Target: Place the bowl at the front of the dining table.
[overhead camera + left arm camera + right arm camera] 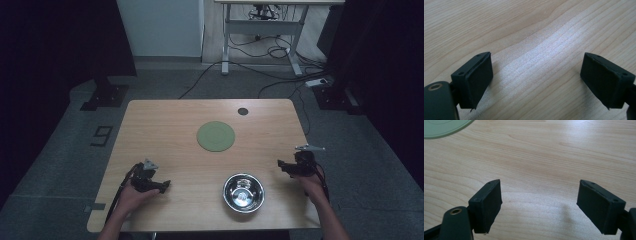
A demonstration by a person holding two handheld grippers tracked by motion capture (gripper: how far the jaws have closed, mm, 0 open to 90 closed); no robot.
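High view puts the shiny round steel bowl (243,192) near your edge of the light wooden tabletop (165,125), and it is the thing nearest your hands, so take it as the work in hand. It sits upright and empty, as far as the reflections let you tell, with bare wood all round it. Beyond the bowl, toward the middle of the tabletop, lies the flat round green mat (216,136), well apart from the bowl; it looks like a likely landing place, which would explain why it lies in open space within reach of both hands. Farther beyond the bowl, close to the far edge, sits a small dark round cap (243,111).

Your right gripper (280,164) hovers to the right of the bowl, near it but not touching, pointed in toward it. Its jaws stand wide with nothing between them; in the right gripper view you see bare wood between the pads and a slice of the green mat (444,128) at the top left corner.

Your left gripper (167,185) rests low to the left of the bowl, farther off than the right. Its jaws also stand wide and hold nothing; bare wood grain (536,50) lies between them.
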